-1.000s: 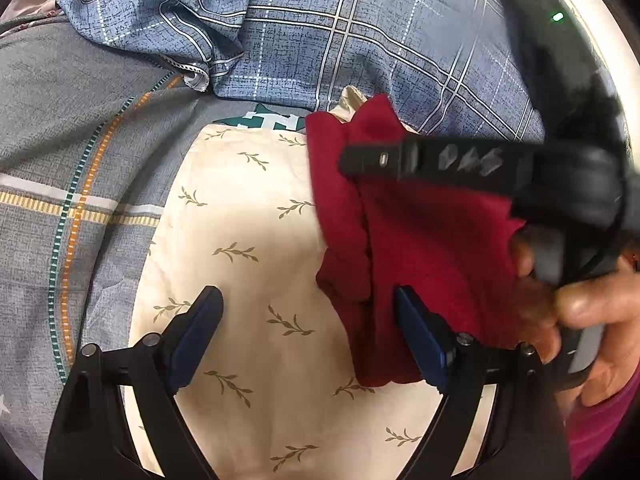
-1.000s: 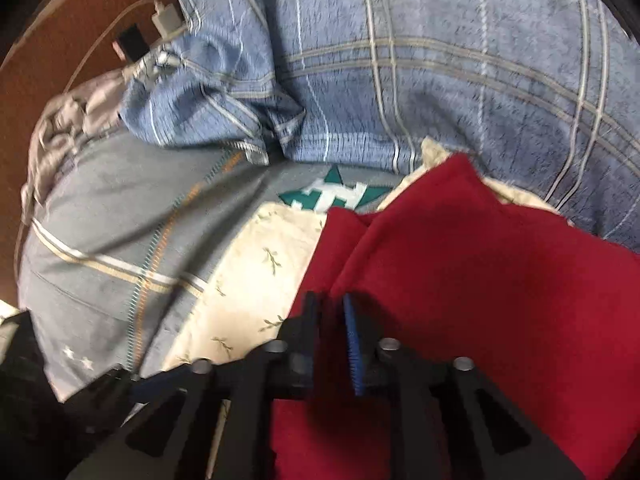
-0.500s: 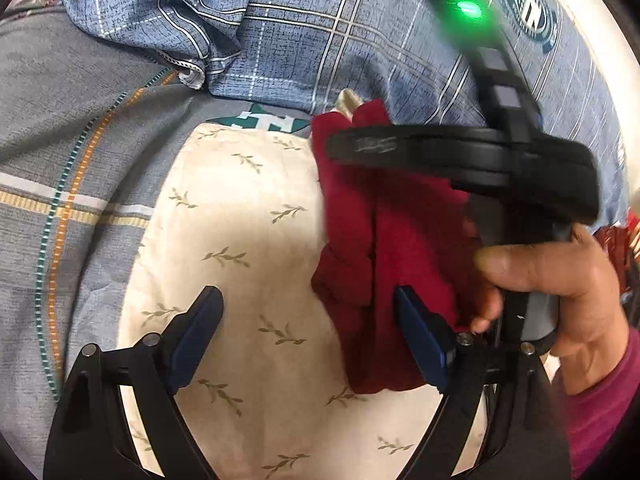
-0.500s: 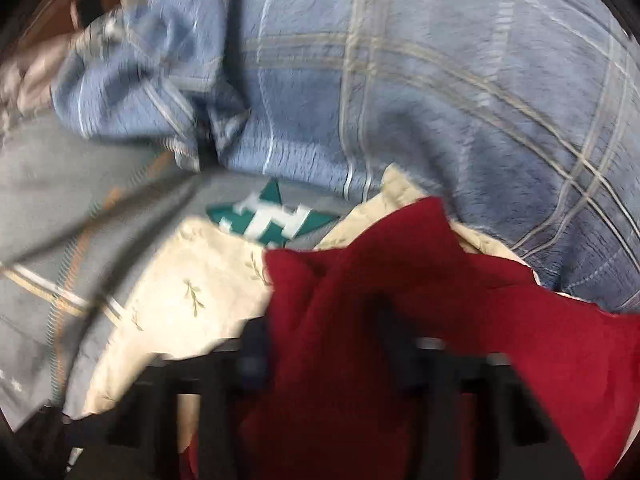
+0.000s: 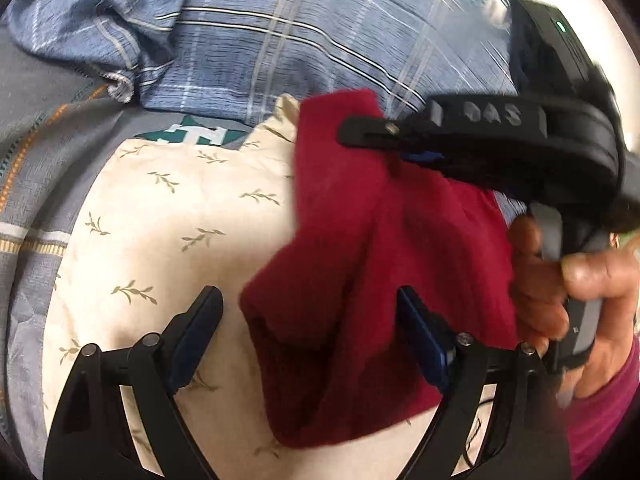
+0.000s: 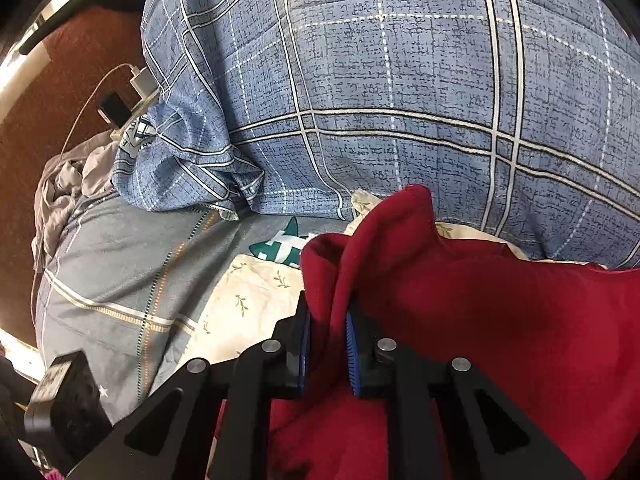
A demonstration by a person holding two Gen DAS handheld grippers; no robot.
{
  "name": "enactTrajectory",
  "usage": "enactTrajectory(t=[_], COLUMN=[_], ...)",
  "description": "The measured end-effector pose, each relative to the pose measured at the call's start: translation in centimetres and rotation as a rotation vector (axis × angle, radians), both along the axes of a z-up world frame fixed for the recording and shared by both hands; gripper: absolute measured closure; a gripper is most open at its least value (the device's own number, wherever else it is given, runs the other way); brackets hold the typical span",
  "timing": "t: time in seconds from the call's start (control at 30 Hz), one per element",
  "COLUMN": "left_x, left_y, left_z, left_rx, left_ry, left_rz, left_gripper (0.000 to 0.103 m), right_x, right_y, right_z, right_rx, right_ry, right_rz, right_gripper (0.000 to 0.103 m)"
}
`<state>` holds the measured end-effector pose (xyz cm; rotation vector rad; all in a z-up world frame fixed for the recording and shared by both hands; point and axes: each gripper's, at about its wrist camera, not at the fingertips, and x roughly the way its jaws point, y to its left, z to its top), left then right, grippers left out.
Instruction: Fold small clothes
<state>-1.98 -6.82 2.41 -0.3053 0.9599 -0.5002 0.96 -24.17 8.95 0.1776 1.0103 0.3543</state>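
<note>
A dark red garment (image 5: pixel 384 264) lies bunched on a cream leaf-print cloth (image 5: pixel 168 216). My right gripper (image 6: pixel 328 336) is shut on a raised fold of the red garment (image 6: pixel 500 320) near its left edge and lifts it. In the left wrist view the right gripper (image 5: pixel 384 136) reaches in from the right, held by a hand. My left gripper (image 5: pixel 308 320) is open, its jaws wide apart around the near edge of the red garment without clamping it.
A blue plaid quilt (image 6: pixel 400 100) is heaped behind the garments. A grey striped bedsheet (image 6: pixel 120 272) spreads to the left. A white charger and cable (image 6: pixel 138 80) sit at the far left by the brown headboard. Crumpled grey cloth (image 6: pixel 68 184) lies there too.
My right gripper has closed on a fold of the red garment and lifted it up. The red cloth now bulges toward my left gripper, which stays open.
</note>
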Motion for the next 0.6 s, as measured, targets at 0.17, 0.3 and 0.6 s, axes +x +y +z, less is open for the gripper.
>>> enactTrajectory(t=[0.17,0.3,0.6], left_x=[0.0,-0.2,-0.3], left_y=[0.5,0.2,0.2], left_z=[0.3,0.3,-0.2], left_rx=[-0.009,0.003,0.025], left_ry=[-0.011,-0.015,-0.012], left_rz=[0.015,0.014,0.021], left_gripper=[0.031,0.031,0.031], right_x=[1.4,3.3,5.1], right_y=[1.2,3.4,5.9], right_z=[-1.2,-2.5,-4.9], right_rx=[-0.019,-0.109,-0.267], right_ry=[0.056,0.1,0.114], right_rz=[0.023,0.049,0.065], right_gripper=[0.074,0.047,0.041])
